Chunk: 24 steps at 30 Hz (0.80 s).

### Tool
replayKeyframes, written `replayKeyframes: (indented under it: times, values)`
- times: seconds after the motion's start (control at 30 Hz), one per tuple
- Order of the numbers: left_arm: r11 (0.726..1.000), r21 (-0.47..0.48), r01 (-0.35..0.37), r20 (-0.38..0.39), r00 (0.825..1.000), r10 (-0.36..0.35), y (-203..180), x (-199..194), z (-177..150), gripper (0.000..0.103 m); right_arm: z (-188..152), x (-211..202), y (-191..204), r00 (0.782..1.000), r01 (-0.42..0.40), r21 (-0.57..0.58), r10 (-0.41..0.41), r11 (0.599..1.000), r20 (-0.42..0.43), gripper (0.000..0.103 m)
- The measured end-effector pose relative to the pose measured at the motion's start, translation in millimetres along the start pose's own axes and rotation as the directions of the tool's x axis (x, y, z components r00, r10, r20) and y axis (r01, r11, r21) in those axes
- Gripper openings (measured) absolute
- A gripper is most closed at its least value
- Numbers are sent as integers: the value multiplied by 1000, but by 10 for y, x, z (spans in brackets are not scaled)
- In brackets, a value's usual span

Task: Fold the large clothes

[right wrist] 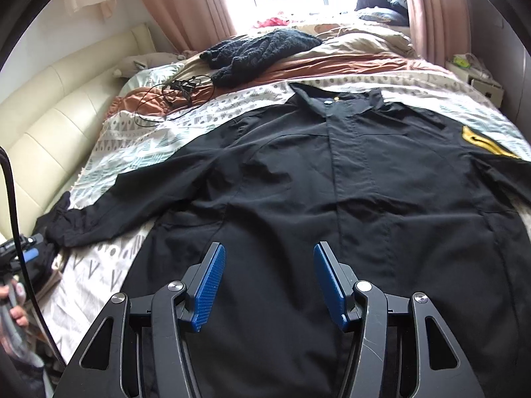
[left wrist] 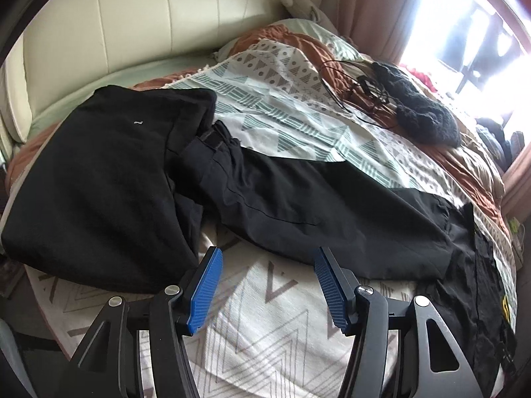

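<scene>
A large black jacket (right wrist: 332, 172) lies spread flat, front up, on the patterned bedspread (right wrist: 139, 139), collar toward the window, with a yellow patch (right wrist: 481, 139) on one shoulder. Its long sleeve (left wrist: 298, 205) stretches out across the bed in the left wrist view. My right gripper (right wrist: 268, 255) is open and empty, just above the jacket's lower body. My left gripper (left wrist: 267, 258) is open and empty over the bedspread (left wrist: 265, 315), just short of the sleeve. A folded black garment (left wrist: 93, 172) lies beside the sleeve's cuff.
A dark knitted item (right wrist: 259, 46) and a tangle of black cable (right wrist: 176, 93) lie further up the bed. A cream padded headboard (left wrist: 132, 26) borders one side. Pink curtains (right wrist: 186, 3) and a bright window stand beyond. A white nightstand (right wrist: 471, 73) sits at the far right.
</scene>
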<state>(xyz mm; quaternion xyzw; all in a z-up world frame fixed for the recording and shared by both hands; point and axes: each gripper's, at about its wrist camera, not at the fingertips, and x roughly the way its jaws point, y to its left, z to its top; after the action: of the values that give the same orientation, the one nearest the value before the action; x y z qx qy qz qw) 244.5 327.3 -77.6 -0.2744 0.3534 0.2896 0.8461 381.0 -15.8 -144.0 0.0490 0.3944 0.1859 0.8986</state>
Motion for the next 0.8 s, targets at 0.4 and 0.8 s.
replayKeyframes:
  times: [0.4, 0.8]
  values:
    - [987, -136, -82, -14, 997, 81, 602, 457, 544, 60, 209, 664, 98, 985, -150, -25, 147, 988, -93, 56]
    - [980, -82, -184, 34, 982, 187, 353, 572, 754, 24, 686, 1509, 91, 944, -259, 33, 260, 965, -204, 21]
